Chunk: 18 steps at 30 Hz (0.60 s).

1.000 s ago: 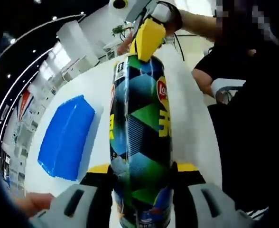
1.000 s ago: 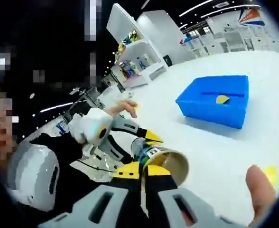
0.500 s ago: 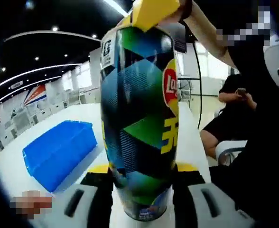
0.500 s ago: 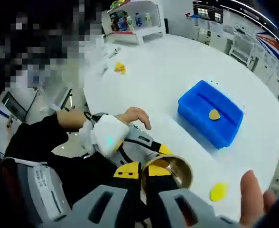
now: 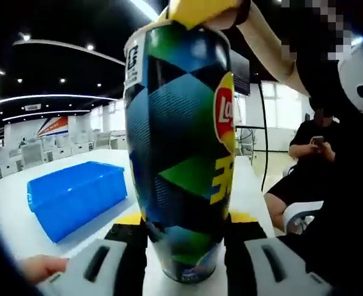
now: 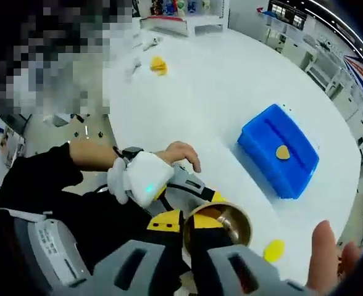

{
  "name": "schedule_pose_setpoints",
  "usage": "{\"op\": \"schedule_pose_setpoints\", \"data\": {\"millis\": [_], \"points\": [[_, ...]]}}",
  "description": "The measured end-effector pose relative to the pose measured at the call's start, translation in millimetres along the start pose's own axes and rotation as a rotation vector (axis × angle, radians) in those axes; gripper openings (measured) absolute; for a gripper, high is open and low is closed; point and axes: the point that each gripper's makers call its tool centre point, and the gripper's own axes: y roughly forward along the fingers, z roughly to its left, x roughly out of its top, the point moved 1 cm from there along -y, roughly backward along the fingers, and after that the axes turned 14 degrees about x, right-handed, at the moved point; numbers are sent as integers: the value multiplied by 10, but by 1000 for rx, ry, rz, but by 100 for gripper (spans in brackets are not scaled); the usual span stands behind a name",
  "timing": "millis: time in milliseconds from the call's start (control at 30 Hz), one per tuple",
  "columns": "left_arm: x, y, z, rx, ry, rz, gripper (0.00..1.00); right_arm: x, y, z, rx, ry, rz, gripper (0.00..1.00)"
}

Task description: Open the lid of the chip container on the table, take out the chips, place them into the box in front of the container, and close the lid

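Since a second earlier we had raised the can [image 5: 181,160] upright; left hand-held gripper [image 5: 184,231] clamped its base, right hand-held gripper [image 6: 187,223] pinched its open rim, blue box [image 6: 279,159] upper right.

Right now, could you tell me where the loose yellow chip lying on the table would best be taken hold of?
The chip lies flat on the white table beside the open can, so its thin edge is probably the only grip. Come from above, with the jaws straddling it across its narrow width and closing gently, as it looks brittle. The right gripper is shut on the can's rim, so it must let go first.
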Motion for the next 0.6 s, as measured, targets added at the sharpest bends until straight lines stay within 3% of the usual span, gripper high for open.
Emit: {"op": "schedule_pose_setpoints", "data": {"millis": [367,533,600], "points": [[-20,38,-52,-1,35,41,49,-177,-32,-7,9,-29,-71,4],[-29,36,-59,-4,40,44,49,-163,-135,37,-26,-199,-57,6],[-29,34,-55,-5,41,45,49,-68,-303,106,-26,-233,-105,10]]}}
